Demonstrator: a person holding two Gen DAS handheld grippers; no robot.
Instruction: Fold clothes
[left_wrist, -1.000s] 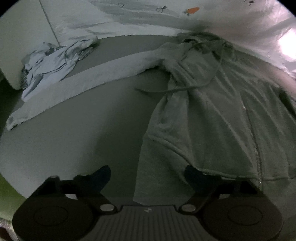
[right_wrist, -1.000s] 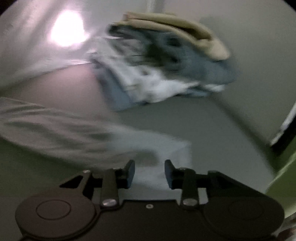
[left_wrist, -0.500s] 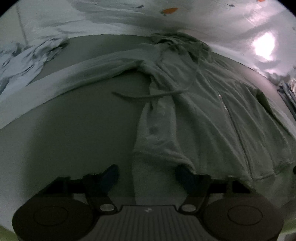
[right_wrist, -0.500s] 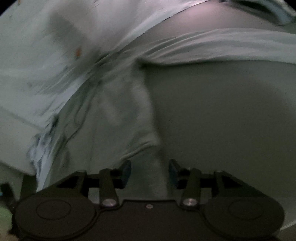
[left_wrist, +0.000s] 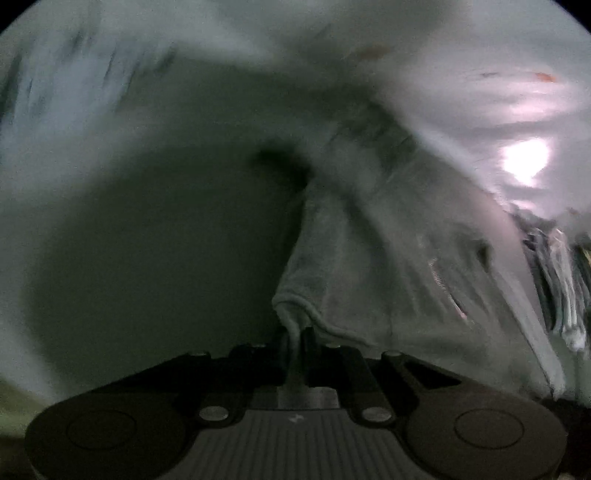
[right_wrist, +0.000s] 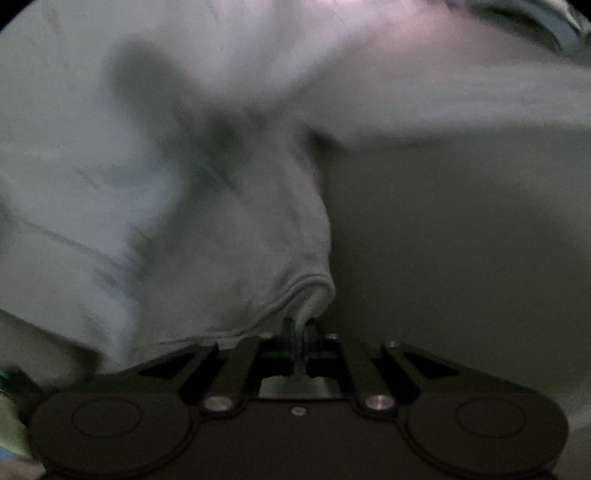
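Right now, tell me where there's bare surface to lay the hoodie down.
Bare grey surface lies left of the hoodie pinched in the left tool, and right of it beside the right tool. Crowded: clothes pile at the far right.

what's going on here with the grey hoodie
A person is folding clothes with a handheld gripper in each hand. The left gripper and the right gripper are each shut on a corner of the hem of the grey zip hoodie, which stretches away from them. Both views are motion-blurred.
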